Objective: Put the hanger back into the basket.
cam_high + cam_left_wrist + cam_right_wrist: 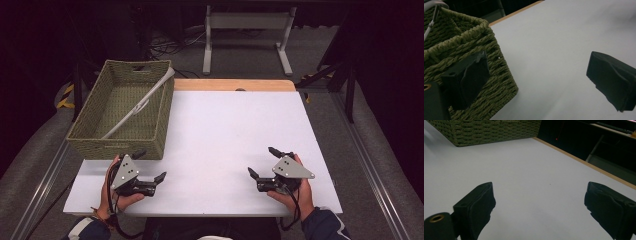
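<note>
A green woven basket [90,137] stands at the left of the white table [220,130], and a long white utensil [140,102] leans across its inside. My left gripper [150,165] rests near the table's front left, just before the basket's near corner [499,72], open with nothing between its jaws. My right gripper [262,162] rests at the front right, open and empty too, with bare table between its jaws. The basket [486,131] shows far off in the right gripper view.
A wooden strip [235,85] edges the table's far side. Beyond it stand a white metal frame [247,35] and cables on the floor. Dark stands flank the table.
</note>
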The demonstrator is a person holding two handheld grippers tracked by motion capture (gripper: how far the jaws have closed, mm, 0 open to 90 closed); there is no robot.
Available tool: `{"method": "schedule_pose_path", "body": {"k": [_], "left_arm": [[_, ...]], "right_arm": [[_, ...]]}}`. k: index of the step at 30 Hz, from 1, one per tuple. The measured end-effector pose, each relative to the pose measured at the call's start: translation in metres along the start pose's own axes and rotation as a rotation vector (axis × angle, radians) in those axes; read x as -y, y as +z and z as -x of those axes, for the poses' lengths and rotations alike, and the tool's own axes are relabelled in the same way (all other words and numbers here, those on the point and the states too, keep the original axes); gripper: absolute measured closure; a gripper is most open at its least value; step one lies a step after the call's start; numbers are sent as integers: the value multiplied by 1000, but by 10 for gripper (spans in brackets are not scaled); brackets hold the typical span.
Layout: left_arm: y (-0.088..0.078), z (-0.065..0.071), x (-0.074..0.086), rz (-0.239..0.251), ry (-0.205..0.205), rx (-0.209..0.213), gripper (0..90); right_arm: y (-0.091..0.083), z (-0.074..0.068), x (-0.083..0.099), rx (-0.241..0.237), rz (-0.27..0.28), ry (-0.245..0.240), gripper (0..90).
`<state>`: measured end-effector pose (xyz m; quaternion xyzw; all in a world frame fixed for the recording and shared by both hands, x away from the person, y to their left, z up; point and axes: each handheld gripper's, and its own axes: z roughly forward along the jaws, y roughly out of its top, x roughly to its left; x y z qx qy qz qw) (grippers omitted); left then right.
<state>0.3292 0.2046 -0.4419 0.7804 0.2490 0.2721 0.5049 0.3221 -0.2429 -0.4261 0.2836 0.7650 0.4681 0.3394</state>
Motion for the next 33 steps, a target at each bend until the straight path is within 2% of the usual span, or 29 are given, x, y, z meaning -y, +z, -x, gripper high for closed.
{"method": "schedule_pose_path", "body": {"k": [27,30,33], "left_arm": [[6,1,1,-29,-2,21,52],[7,2,1,-34,5,22,53],[6,3,0,-29,-6,22,55]], "right_arm": [[0,2,1,3,-7,-11,96],[0,3,2,4,-7,-2,95],[1,4,2,-2,-7,19,96]]}}
